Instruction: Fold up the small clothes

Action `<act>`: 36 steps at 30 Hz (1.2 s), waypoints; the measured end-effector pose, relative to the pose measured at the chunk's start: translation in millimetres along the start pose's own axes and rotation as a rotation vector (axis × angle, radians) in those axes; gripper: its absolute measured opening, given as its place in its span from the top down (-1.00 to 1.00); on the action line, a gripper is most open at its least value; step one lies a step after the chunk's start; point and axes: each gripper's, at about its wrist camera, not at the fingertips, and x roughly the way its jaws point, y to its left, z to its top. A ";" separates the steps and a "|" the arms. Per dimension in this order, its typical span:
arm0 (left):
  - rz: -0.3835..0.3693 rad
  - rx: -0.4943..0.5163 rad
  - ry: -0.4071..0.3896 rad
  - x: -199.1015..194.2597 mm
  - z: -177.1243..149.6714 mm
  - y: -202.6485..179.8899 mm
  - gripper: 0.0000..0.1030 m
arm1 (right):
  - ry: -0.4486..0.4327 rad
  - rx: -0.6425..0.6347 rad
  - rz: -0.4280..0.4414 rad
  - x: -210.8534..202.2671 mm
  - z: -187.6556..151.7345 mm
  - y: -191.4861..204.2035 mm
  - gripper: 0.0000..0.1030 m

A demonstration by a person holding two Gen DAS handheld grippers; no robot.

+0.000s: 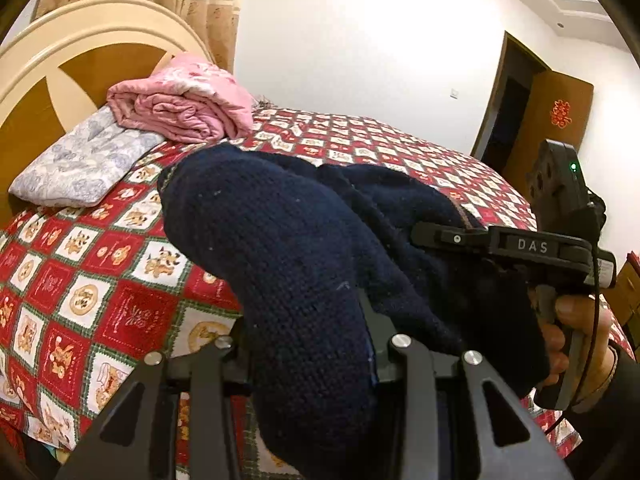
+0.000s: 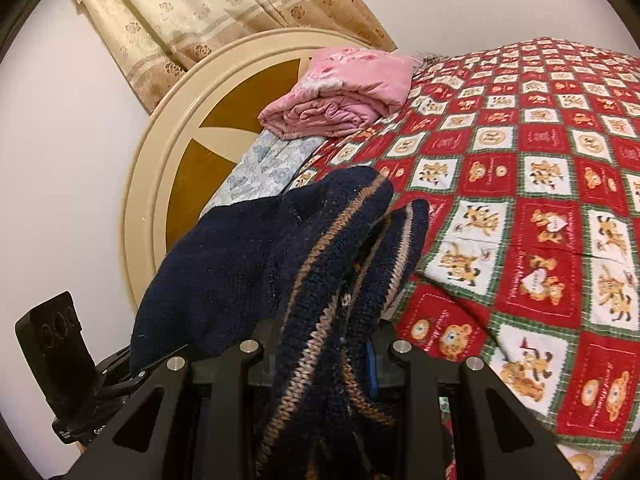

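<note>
Nearest the left wrist camera, the left gripper is clamping its jaws on a dark navy knitted garment, which is bulging up between the black linkages and hiding the fingertips. In the right wrist view the right gripper is likewise gripping the same garment by a bunched edge with tan striped trim, its jaws closed on the wool. The knit is hanging between both grippers above the bed with its red checked teddy-bear cover. Farther back a folded pink quilt is lying on a pale floral pillow, against the round headboard
</note>
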 end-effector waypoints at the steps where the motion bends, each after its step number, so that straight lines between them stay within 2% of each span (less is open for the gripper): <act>1: 0.001 -0.005 0.002 0.7 -0.7 3.5 0.25 | 0.008 0.002 0.002 4.5 0.1 0.0 0.42; 15: 0.001 -0.058 0.078 30.5 -20.3 41.4 0.25 | 0.098 0.037 -0.007 57.0 -10.5 -16.6 0.42; 21: -0.009 -0.082 0.138 53.6 -37.9 56.0 0.24 | 0.137 0.068 -0.018 76.2 -17.5 -34.6 0.42; 28: -0.014 -0.066 0.127 60.3 -44.9 56.5 0.21 | 0.166 0.102 -0.030 88.3 -22.2 -53.2 0.42; 33: 0.004 -0.030 0.092 63.3 -56.8 56.2 0.11 | 0.195 0.151 -0.023 100.3 -31.1 -72.2 0.35; 35: -0.001 -0.061 0.081 65.6 -62.1 63.0 -0.14 | 0.198 0.155 -0.022 100.1 -31.4 -75.0 0.30; 36: -0.011 -0.102 0.082 67.1 -63.6 69.9 -0.22 | 0.198 0.151 -0.028 98.6 -31.5 -74.3 0.20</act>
